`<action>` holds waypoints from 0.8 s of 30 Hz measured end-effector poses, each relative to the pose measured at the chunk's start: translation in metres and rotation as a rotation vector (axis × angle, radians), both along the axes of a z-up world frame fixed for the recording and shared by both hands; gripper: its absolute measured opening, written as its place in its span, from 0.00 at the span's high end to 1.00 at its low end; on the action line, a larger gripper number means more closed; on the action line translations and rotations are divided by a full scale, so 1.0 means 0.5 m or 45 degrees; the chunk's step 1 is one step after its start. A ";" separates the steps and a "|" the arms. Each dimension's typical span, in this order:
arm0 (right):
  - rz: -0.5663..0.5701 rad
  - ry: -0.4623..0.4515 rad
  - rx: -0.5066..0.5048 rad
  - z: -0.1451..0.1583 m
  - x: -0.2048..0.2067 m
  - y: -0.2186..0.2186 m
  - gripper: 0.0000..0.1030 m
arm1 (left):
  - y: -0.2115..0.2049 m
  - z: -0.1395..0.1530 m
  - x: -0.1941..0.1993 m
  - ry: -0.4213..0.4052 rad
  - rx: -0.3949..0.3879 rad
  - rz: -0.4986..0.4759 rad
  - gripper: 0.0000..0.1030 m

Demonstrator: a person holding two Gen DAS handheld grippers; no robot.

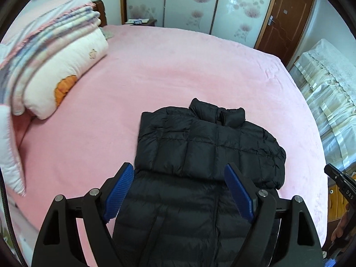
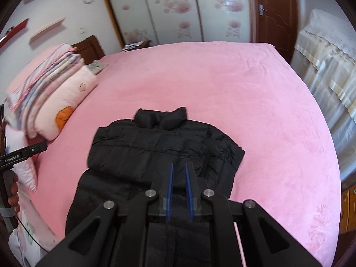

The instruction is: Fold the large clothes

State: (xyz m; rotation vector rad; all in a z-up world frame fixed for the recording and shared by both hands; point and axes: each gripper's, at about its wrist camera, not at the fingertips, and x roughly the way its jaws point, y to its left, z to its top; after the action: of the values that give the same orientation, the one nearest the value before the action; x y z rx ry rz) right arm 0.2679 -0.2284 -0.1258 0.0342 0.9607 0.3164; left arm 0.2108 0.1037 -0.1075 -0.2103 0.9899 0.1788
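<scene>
Bed (image 1: 189, 66): it filled most of both my views, covered in a pink fleecy sheet, with a dark wooden headboard at its far left corner.
Wardrobe (image 1: 191, 2): sliding doors printed with pale pink flowers stood behind the bed, a brown wooden door (image 1: 287, 20) to their right.
Bedding stack (image 1: 44, 51): folded striped quilts lay on a cream pillow with an orange flower print, along the left side of the bed, well apart from the jacket.
Black puffer jacket (image 1: 207, 153): it lay flat on the near part of the bed, collar pointing away from me, sleeves folded in over the body so the upper half looked squared off; the lower half ran under my jaws toward me.
My left gripper (image 1: 180, 191): its jaws stood wide apart above the jacket, blue pads either side of it, clamping nothing.
My right gripper (image 2: 179, 189): its jaws were nearly together, only a thin slit between the blue pads, no cloth caught in it; it was above the jacket's lower half.
My left hand (image 2: 13, 191): wrapped around the left gripper's handle at the edge of the right view.
</scene>
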 end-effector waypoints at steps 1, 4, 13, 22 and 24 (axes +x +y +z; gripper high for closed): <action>0.018 0.005 0.009 0.009 -0.012 0.000 0.87 | -0.004 0.011 -0.023 -0.003 0.002 0.012 0.20; 0.056 0.021 0.030 0.027 -0.045 0.000 0.86 | -0.009 0.034 -0.077 -0.009 0.001 0.030 0.20; 0.063 -0.051 0.106 0.084 -0.189 -0.004 0.59 | -0.005 0.059 -0.217 -0.091 0.028 -0.062 0.20; -0.095 -0.127 0.138 0.061 -0.354 0.002 0.58 | 0.044 -0.045 -0.317 -0.030 -0.072 -0.125 0.20; -0.104 -0.076 0.105 0.034 -0.381 0.013 0.58 | 0.047 -0.083 -0.334 0.024 -0.074 -0.155 0.20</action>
State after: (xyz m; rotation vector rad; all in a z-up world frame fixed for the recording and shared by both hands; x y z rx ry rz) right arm 0.0774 -0.2220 -0.1086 0.1381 0.8845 0.2797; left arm 0.0439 0.1274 -0.1488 -0.2013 1.0240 0.0410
